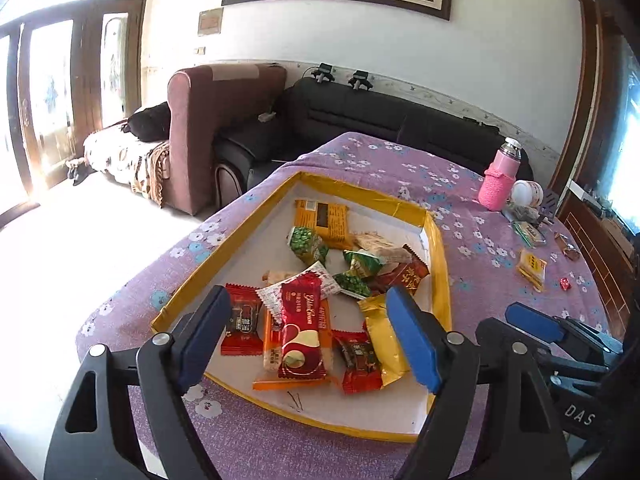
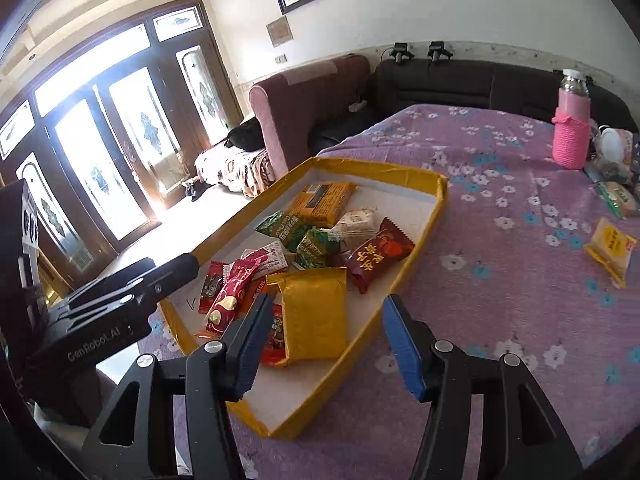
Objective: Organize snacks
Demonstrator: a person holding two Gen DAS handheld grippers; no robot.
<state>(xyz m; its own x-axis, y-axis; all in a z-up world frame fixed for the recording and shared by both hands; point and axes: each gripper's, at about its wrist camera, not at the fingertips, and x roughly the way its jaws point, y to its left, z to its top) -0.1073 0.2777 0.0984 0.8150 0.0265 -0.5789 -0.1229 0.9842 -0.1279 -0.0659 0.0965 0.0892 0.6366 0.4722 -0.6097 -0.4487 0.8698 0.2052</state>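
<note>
Here, both tools hang above a worktop [image 2: 500, 184] draped in purple flowered cloth. The left tool [image 1: 308, 332] is spread wide and empty over the near end of a shallow yellow-rimmed tray [image 1: 439, 264], directly above a red Golden Crown packet [image 1: 302, 328]. The right tool [image 2: 326, 344] is likewise spread, holding nothing, over the tray's near right edge beside a gold foil packet [image 2: 314, 312]. Most snacks lie heaped inside the tray; one yellow packet [image 2: 610, 249] sits apart on the cloth, near a pink bottle [image 2: 572, 128].
</note>
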